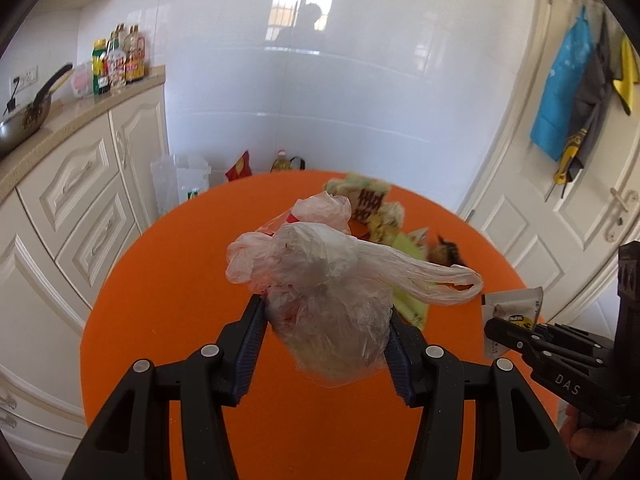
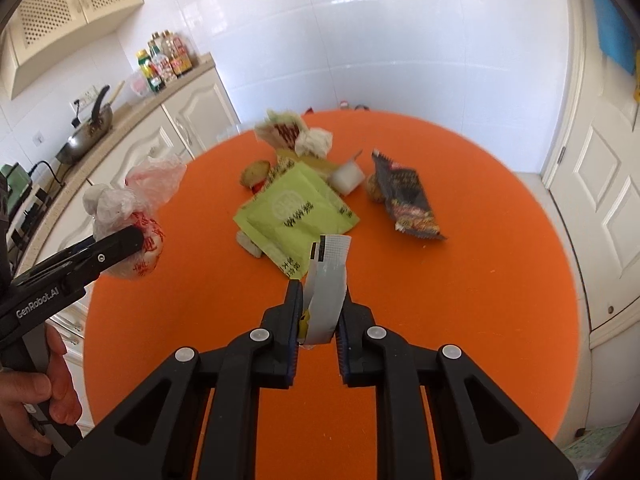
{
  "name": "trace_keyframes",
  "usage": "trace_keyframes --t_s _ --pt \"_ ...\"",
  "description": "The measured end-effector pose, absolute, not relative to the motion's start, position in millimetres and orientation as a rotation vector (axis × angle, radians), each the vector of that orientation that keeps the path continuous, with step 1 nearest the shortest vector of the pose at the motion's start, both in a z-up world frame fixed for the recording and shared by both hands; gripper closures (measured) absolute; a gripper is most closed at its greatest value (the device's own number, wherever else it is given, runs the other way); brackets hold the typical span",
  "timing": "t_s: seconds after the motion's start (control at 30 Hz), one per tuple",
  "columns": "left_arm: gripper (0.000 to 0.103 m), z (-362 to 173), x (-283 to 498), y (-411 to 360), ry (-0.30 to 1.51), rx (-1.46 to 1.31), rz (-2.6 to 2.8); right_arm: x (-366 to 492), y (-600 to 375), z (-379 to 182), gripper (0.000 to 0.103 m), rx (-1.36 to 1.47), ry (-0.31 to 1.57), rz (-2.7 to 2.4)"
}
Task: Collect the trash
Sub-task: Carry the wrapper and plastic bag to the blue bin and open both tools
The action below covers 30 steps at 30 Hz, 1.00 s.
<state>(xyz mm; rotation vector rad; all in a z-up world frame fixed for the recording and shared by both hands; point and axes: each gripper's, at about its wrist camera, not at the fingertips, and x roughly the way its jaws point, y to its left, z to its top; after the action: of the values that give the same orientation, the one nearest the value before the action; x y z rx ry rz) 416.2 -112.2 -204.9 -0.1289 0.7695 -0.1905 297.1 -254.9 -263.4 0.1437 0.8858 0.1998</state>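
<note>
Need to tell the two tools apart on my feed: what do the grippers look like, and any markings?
Both are matte black plastic with silver rivets and ribbed dark-blue pads. The left gripper reads "GenRobot.AI" along its side; the right gripper reads "DAS". No cables or sleeves show.

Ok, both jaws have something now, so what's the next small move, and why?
Probably carry both loads off the orange table toward wherever the trash goes; no bin is in view. The left gripper is shut on the knotted plastic bag, and the right gripper is shut on a small white packet, both clear of the tabletop. The green packet and dark wrapper must wait.
</note>
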Motion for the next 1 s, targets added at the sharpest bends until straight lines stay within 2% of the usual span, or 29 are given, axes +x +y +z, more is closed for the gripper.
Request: trace_keyframes --t_s 0.6,0.83,1.0 --pt "0.052 -127.7 291.0 -169.9 0.514 -0.046 -0.389 214.5 -340.0 -160.6 0.089 0.175 0.598 0.058" --pt "0.052 -120.5 272.5 -211.1 0.477 -0.034 -0.571 162.8 -408.7 -132.5 0.089 0.197 0.512 -0.120" --pt "0.052 -130.6 267.2 -250.0 0.503 -0.025 -0.734 123.7 -468.0 -135.7 0.089 0.241 0.511 -0.274"
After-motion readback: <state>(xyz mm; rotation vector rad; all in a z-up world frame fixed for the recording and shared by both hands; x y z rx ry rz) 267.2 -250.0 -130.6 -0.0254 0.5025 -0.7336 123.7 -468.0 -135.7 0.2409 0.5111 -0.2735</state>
